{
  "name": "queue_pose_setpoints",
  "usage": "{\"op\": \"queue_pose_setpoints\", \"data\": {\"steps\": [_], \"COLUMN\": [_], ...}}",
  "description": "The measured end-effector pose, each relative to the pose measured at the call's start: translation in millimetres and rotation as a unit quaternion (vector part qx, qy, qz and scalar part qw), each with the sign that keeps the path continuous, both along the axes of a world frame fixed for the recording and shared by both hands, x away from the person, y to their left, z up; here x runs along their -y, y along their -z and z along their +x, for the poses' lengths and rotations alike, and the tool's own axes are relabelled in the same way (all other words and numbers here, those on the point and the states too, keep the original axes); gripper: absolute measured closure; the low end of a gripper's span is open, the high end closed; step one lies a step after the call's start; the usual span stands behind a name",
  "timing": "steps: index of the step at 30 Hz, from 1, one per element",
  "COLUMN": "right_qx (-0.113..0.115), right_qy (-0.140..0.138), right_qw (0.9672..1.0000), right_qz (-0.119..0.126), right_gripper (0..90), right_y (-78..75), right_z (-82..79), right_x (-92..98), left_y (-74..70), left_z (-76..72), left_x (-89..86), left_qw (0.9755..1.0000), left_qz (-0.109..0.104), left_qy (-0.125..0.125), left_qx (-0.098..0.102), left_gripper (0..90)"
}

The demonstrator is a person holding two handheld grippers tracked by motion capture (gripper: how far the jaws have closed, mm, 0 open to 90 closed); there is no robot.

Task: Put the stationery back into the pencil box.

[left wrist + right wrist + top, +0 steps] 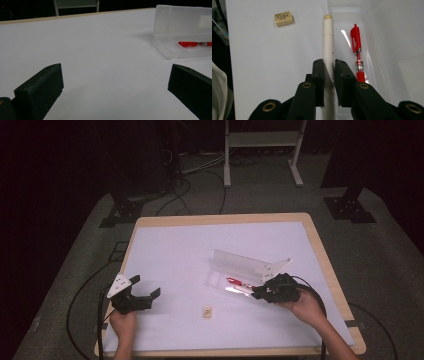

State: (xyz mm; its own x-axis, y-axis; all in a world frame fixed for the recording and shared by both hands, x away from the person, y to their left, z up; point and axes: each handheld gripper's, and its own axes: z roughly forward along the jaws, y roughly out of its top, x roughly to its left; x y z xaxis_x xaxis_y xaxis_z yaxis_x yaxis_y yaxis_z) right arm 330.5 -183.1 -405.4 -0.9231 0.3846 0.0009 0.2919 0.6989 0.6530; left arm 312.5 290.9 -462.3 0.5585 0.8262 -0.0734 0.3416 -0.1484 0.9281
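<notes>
A clear plastic pencil case (235, 277) lies open mid-table, its lid (245, 265) standing up behind the tray. A red pen (357, 52) lies in the tray (166, 50). My right gripper (329, 63) is shut on a white marker (328, 40) with a cream cap, held over the tray's front edge beside the red pen. In the high view that gripper (256, 294) sits at the case's right end. My left gripper (156, 293) rests at the front left with its jaws wide apart and nothing between them, well away from the case.
A small cream eraser (207, 312) lies on the white mat (200, 250) near the front, between the two hands. The wooden table edge (330, 275) frames the mat. Cables and stand feet lie on the floor beyond.
</notes>
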Motion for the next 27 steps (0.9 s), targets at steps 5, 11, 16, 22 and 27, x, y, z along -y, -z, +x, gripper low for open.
{"op": "queue_pose_setpoints", "data": {"steps": [5, 11, 16, 22, 27], "right_qx": [0.006, 0.004, 0.0, 0.0, -0.005], "right_qy": [-0.006, -0.005, -0.004, -0.01, -0.011], "right_qw": [0.9999, 0.9999, 0.9999, 0.9996, 0.9994], "right_qz": [-0.007, -0.013, -0.017, -0.026, -0.032], "right_gripper": [78.0, 78.0, 78.0, 78.0, 78.0], "right_y": [-5.4, -3.8, -1.7, 0.0, 5.6], "right_z": [3.0, 10.6, 19.5, 23.9, 32.1], "right_x": [-6.7, -12.9, -16.9, -24.4, -29.7], "left_y": [0.1, 0.1, 0.1, 0.0, 0.1], "left_z": [0.0, 0.0, 0.2, 0.0, 0.2], "left_x": [-0.7, -0.1, -0.2, -0.7, -1.0], "left_qw": [1.0, 1.0, 1.0, 1.0, 1.0], "left_qz": [-0.004, -0.001, -0.001, -0.004, -0.005], "left_qy": [-0.001, 0.002, 0.001, 0.001, 0.002], "left_qx": [0.0, 0.0, -0.001, 0.0, 0.0], "left_gripper": [0.0, 0.0, 0.0, 0.0, 0.0]}}
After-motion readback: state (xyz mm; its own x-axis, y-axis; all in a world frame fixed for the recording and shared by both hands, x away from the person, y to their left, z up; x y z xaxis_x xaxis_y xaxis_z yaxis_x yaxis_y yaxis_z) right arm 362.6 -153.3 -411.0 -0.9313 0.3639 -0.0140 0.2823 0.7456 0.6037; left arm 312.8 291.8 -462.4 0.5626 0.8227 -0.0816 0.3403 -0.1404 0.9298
